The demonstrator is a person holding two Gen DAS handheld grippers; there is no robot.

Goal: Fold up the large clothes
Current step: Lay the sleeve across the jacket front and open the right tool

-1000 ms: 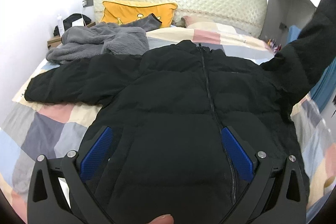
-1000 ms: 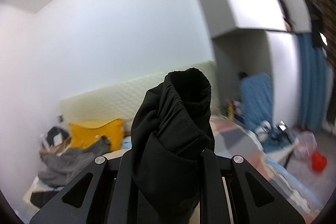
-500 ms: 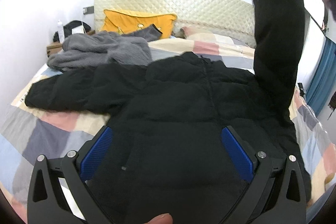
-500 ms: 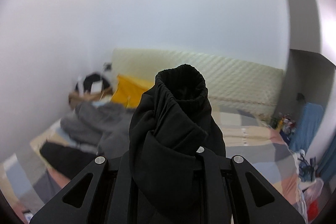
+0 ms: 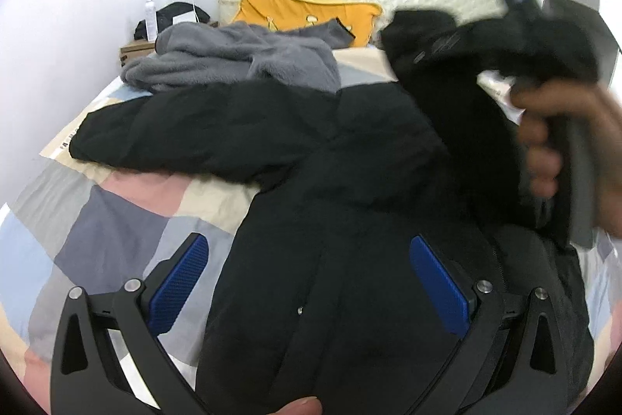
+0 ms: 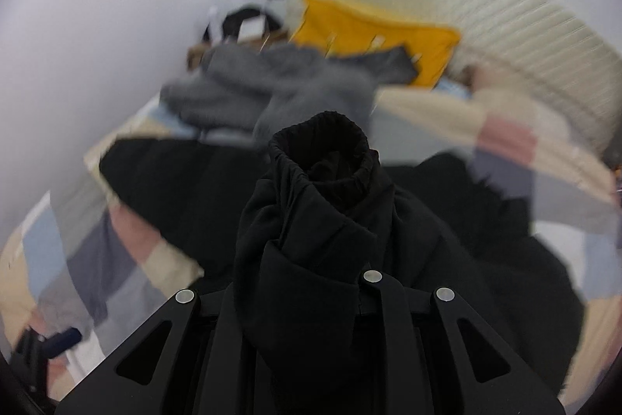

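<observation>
Across the patchwork pastel bedspread (image 5: 116, 212) lies the black puffer jacket (image 5: 350, 259) under the wide-open left gripper (image 5: 309, 282), while the right gripper (image 6: 295, 282) clamps the jacket's ribbed-cuffed sleeve (image 6: 322, 162).

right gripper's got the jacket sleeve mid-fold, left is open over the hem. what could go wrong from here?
1. The right gripper pinches only a bunched sleeve near the cuff; puffy fabric could slip out mid-swing.
2. The left gripper hangs open above the black jacket, pinning nothing, so pulling the sleeve may drag the body askew.
3. The grey fleece overlaps the jacket's far shoulder and could get caught in the fold.
</observation>
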